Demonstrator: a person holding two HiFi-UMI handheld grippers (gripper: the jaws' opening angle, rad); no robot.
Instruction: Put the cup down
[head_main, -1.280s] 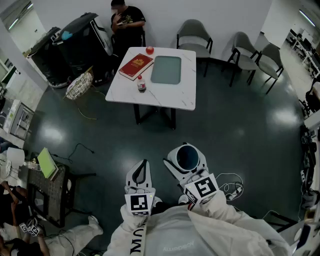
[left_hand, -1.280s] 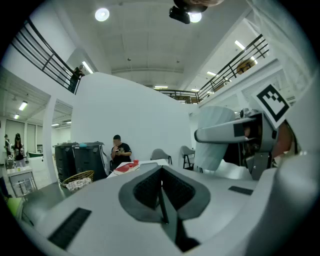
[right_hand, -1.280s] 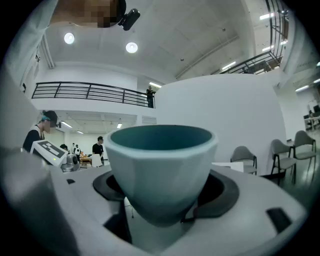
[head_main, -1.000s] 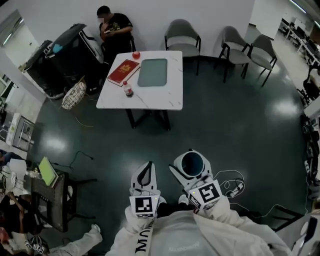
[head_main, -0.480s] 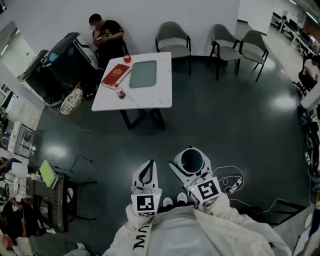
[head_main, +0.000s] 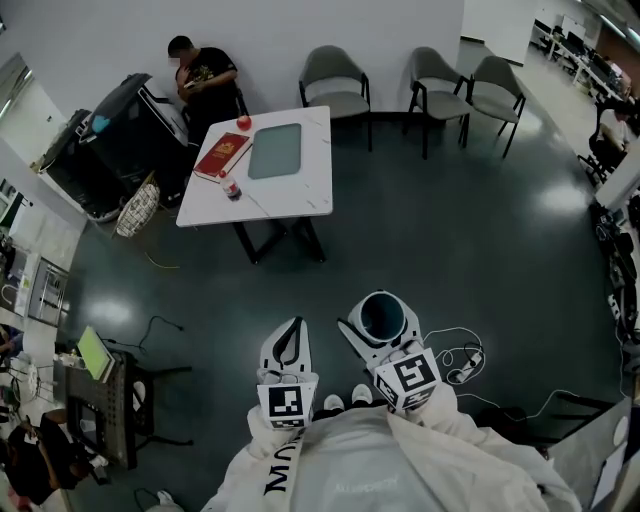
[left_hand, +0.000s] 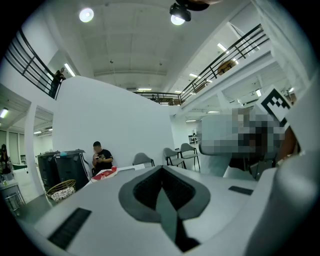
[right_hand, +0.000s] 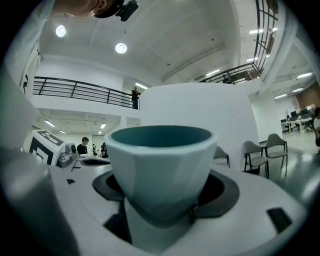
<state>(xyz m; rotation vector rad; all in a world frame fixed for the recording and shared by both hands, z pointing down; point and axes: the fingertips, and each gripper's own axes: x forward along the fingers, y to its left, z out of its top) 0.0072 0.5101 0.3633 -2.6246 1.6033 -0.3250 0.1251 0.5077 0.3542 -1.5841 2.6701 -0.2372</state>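
Observation:
A pale cup (head_main: 380, 318) with a dark teal inside stands upright between the jaws of my right gripper (head_main: 377, 330), low in the head view and right of centre. In the right gripper view the cup (right_hand: 160, 165) fills the middle, and my right gripper (right_hand: 159, 212) is shut on its lower half. My left gripper (head_main: 291, 335) is beside it on the left, shut, with nothing in it. The left gripper view shows the left gripper (left_hand: 162, 195) with its tips touching. Both are held over the dark floor, well short of the white table (head_main: 290, 195).
On the table lie a red book (head_main: 222, 155), a grey-green tray (head_main: 274, 150), a small bottle (head_main: 231, 187) and a red apple (head_main: 244, 122). A person (head_main: 200, 70) sits behind it beside black bins (head_main: 110, 130). Three chairs (head_main: 335, 75) line the back wall. Cables (head_main: 460, 365) lie right of my feet.
In the head view the table and chairs have slid left and toward the top. Both grippers keep their places in the picture, the cup still in the right one.

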